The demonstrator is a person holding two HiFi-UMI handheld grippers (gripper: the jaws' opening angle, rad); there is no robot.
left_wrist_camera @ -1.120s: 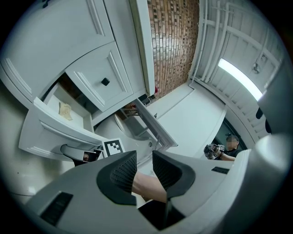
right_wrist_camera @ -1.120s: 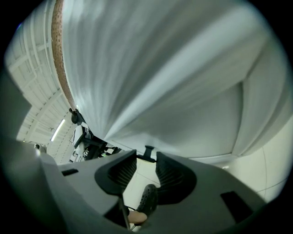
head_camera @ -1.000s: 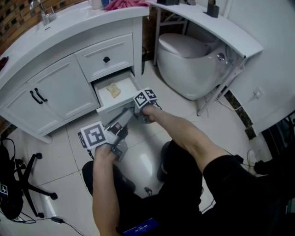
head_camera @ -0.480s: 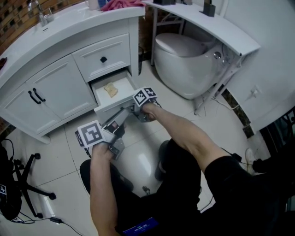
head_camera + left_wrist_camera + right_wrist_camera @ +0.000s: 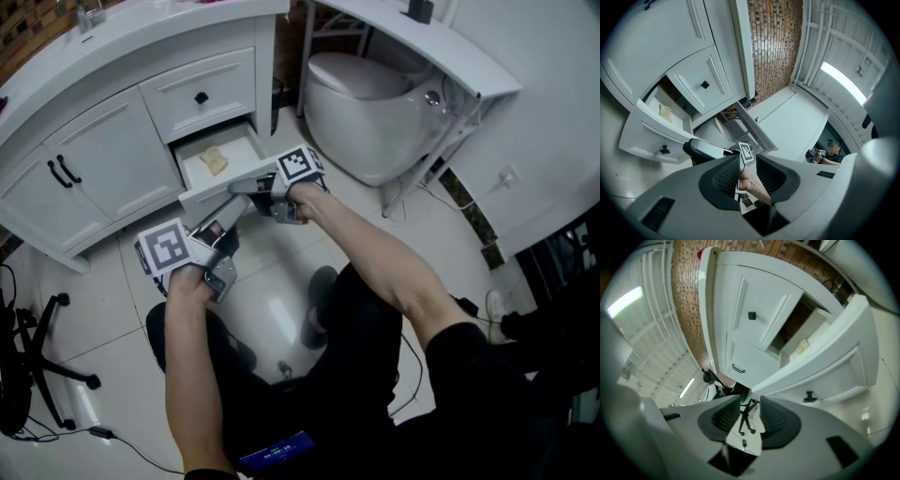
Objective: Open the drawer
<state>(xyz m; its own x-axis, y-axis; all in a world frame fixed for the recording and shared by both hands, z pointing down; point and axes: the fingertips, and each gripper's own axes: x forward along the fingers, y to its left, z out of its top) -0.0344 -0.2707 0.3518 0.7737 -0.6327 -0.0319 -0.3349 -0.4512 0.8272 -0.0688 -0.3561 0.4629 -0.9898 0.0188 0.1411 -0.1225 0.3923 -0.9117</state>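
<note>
The lower drawer [image 5: 194, 199] of the white vanity stands pulled out, with a small yellowish sponge [image 5: 214, 161] lying inside. Its front panel [image 5: 834, 371] carries a black knob [image 5: 809, 396], which sits just right of my right gripper [image 5: 751, 404]. That gripper [image 5: 246, 187] hovers beside the drawer's front corner, jaws closing with a narrow gap and nothing between them. My left gripper [image 5: 223, 234] hangs lower, in front of the drawer, narrowly open and empty [image 5: 749, 159]. The drawer front [image 5: 647, 140] shows at the left of the left gripper view.
The upper drawer [image 5: 201, 97] stays closed above the open one. Cabinet doors with black handles [image 5: 58, 173] stand to the left. A toilet [image 5: 375, 103] sits to the right under a white shelf [image 5: 441, 56]. An office chair base [image 5: 37, 347] stands on the tiled floor.
My right gripper has lifted up from the drawer's front edge. The left gripper has barely shifted. The drawer stays open as before.
</note>
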